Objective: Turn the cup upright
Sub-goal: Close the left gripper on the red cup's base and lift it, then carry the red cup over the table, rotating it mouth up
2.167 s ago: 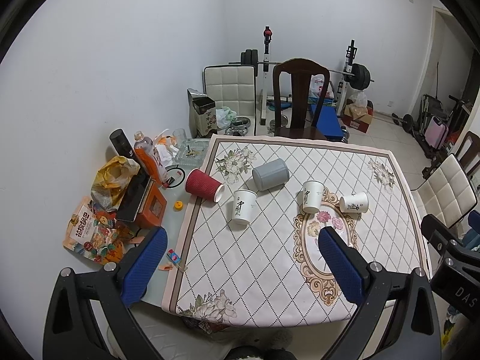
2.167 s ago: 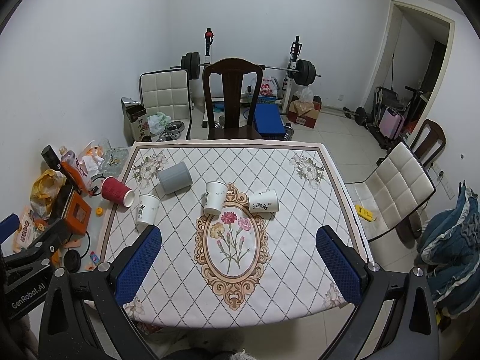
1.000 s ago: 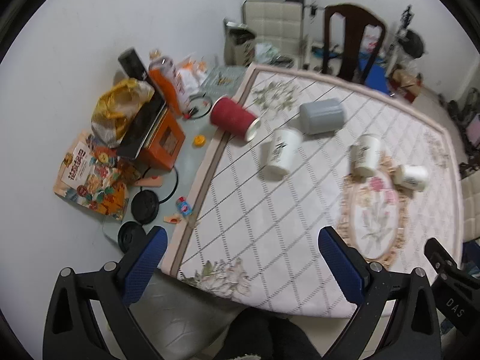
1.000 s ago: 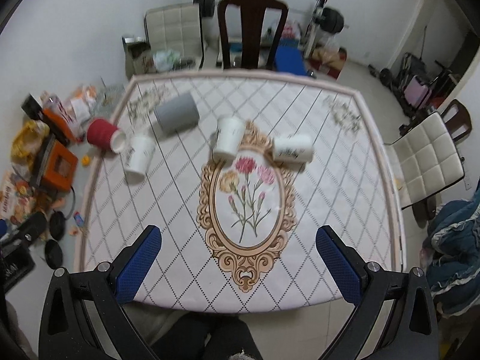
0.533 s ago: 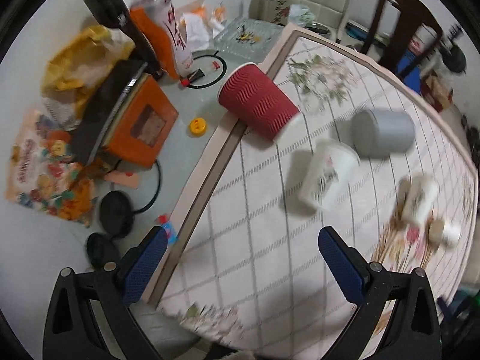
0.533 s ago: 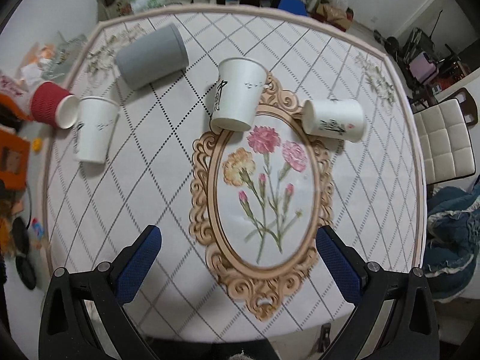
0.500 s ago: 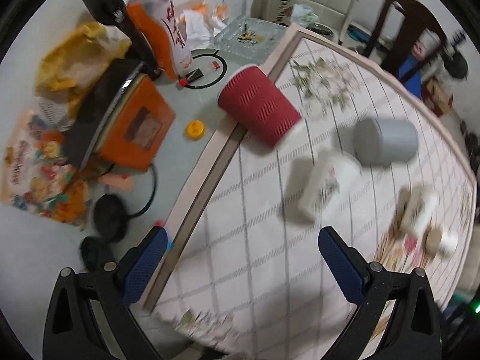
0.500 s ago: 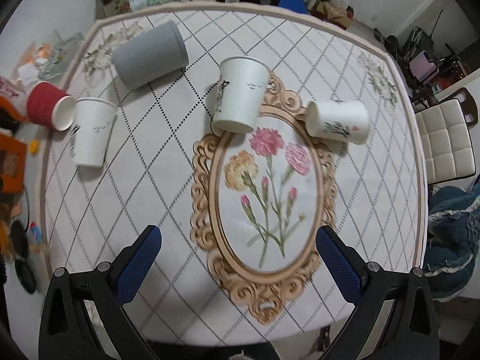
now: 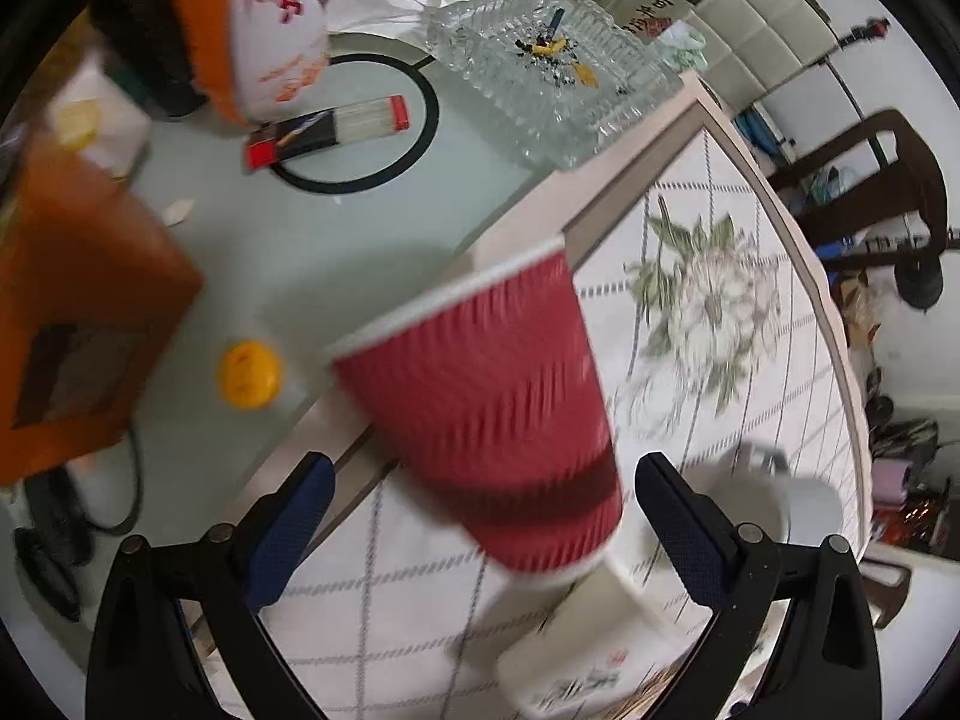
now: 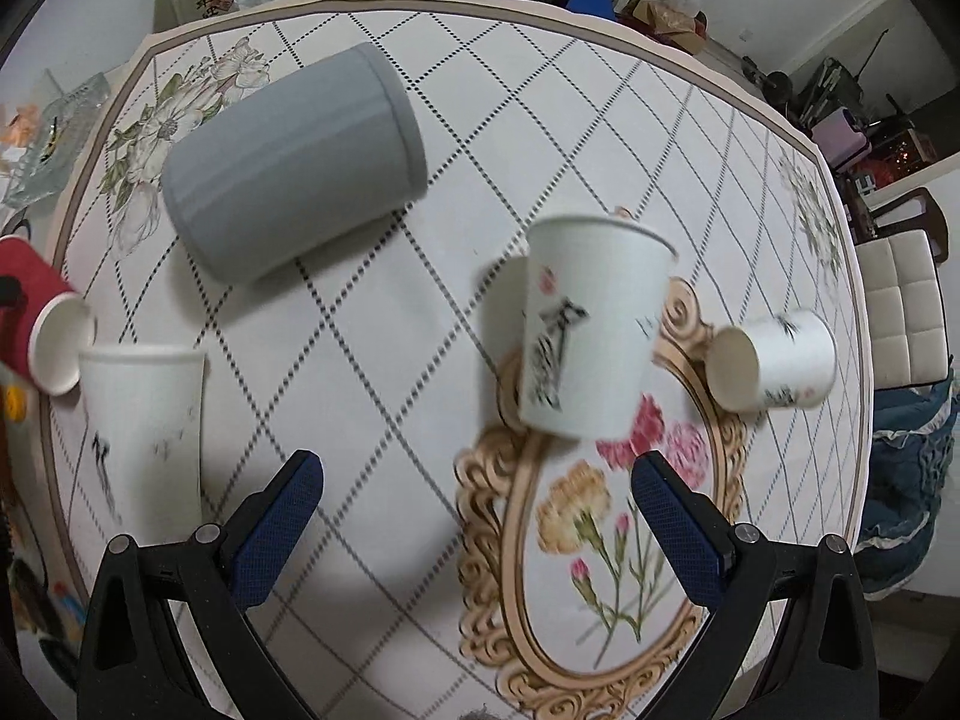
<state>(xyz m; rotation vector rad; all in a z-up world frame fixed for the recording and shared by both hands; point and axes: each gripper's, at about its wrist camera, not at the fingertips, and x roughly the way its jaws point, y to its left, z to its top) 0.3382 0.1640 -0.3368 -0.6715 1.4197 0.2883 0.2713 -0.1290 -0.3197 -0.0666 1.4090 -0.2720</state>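
Left hand-held gripper (image 9: pixel 477 525) has its fingers spread wide around the red cup (image 9: pixel 486 414), which lies on its side at the counter (image 9: pixel 336 240) cloth's left edge. Right hand-held gripper (image 10: pixel 477 525) hangs apart before a white cup (image 10: pixel 585 330), bare cloth nearest; grey cup (image 10: pixel 294 162) beyond.

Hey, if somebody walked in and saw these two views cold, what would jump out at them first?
The red ribbed cup lying on its side fills the left wrist view, framed by the open left gripper at the tablecloth's edge. In the right wrist view, a big grey cup and three white paper cups lie toppled on the flowered tablecloth, one white cup just ahead of the open right gripper.
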